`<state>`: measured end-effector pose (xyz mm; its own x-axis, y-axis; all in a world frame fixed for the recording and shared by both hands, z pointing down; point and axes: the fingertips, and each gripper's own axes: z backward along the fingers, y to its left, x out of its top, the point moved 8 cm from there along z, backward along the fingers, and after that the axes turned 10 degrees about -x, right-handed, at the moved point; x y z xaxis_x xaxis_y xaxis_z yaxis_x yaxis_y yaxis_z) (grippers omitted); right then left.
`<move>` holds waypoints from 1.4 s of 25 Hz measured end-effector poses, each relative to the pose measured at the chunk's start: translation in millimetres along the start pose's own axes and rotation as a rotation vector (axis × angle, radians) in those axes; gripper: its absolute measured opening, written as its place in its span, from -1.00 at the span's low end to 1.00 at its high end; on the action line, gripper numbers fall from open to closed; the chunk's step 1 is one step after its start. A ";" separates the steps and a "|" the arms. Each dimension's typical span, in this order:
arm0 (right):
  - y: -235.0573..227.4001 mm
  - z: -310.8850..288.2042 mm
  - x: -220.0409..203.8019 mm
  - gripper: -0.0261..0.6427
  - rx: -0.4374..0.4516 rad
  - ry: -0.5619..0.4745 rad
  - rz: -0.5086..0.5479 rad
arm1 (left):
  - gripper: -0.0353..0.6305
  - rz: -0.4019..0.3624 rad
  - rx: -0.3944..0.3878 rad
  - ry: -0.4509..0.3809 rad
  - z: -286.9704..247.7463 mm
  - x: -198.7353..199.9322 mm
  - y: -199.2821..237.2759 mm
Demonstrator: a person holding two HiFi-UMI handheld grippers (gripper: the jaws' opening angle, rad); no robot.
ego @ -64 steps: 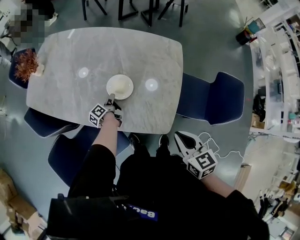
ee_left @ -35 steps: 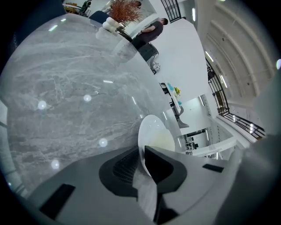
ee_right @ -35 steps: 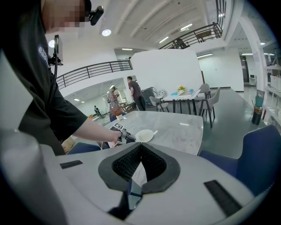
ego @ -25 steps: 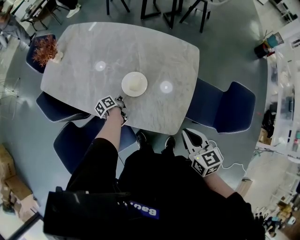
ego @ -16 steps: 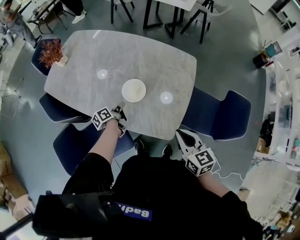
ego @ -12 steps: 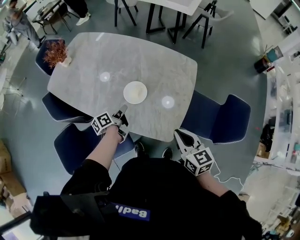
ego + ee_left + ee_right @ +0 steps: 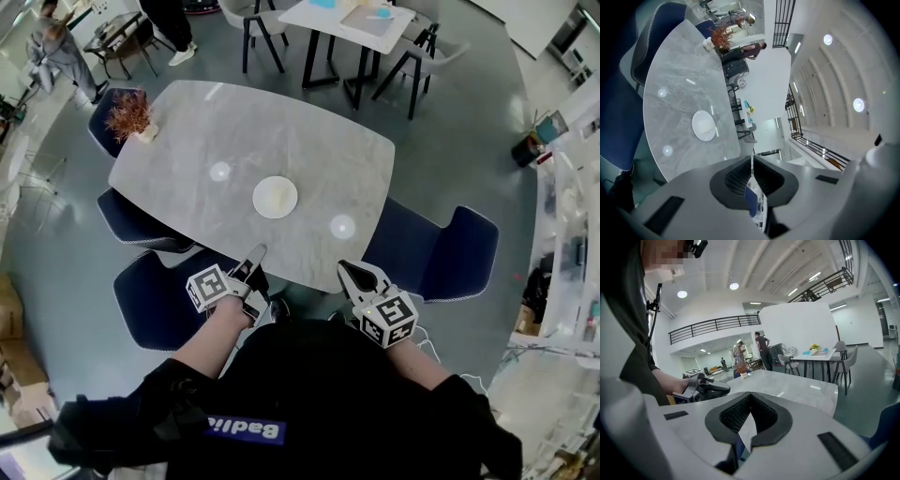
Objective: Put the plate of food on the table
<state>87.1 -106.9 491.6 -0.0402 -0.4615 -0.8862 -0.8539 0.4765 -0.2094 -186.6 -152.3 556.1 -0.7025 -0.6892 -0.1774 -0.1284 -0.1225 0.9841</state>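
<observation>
Looking down in the head view, we have the plate (image 7: 275,197) sitting mid-worktop (image 7: 309,122), well apart from our left hand-held gripper (image 7: 254,257) and right hand-held gripper (image 7: 348,273). Delivered, we judge?

Likely. Our left gripper view shows jaws pressed together, empty, with nothing left to carry. Our right gripper view shows jaws clenched on nothing too.

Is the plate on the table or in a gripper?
On the table: the plate lies flat on it, apart from the left gripper and right gripper, both shut.
</observation>
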 end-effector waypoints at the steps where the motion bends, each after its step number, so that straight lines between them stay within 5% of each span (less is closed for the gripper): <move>1: 0.2 0.2 0.2 -0.89 0.007 -0.003 0.005 | -0.82 0.003 -0.012 0.001 1.7 -6.0 -8.2; 9: 5.9 -0.7 5.7 -0.89 0.069 -0.003 0.041 | -0.87 -0.066 -0.123 0.021 1.6 -24.8 -63.4; 15: 16.4 -4.3 9.0 -0.89 0.113 -0.007 0.070 | -0.87 -0.171 -0.105 0.041 9.7 -35.6 -78.5; 30: 31.9 -3.4 9.4 -0.89 0.190 -0.009 0.101 | -0.87 -0.846 -0.097 0.293 15.9 -60.0 -110.4; 35: 35.5 -2.3 10.3 -0.89 0.205 -0.014 0.109 | -0.87 -0.955 -0.116 0.387 13.8 -78.8 -108.9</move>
<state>55.2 -96.5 475.9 -0.1180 -0.3896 -0.9134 -0.7213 0.6658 -0.1908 -126.9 -74.8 462.9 -0.0680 -0.4482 -0.8913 -0.4310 -0.7926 0.4314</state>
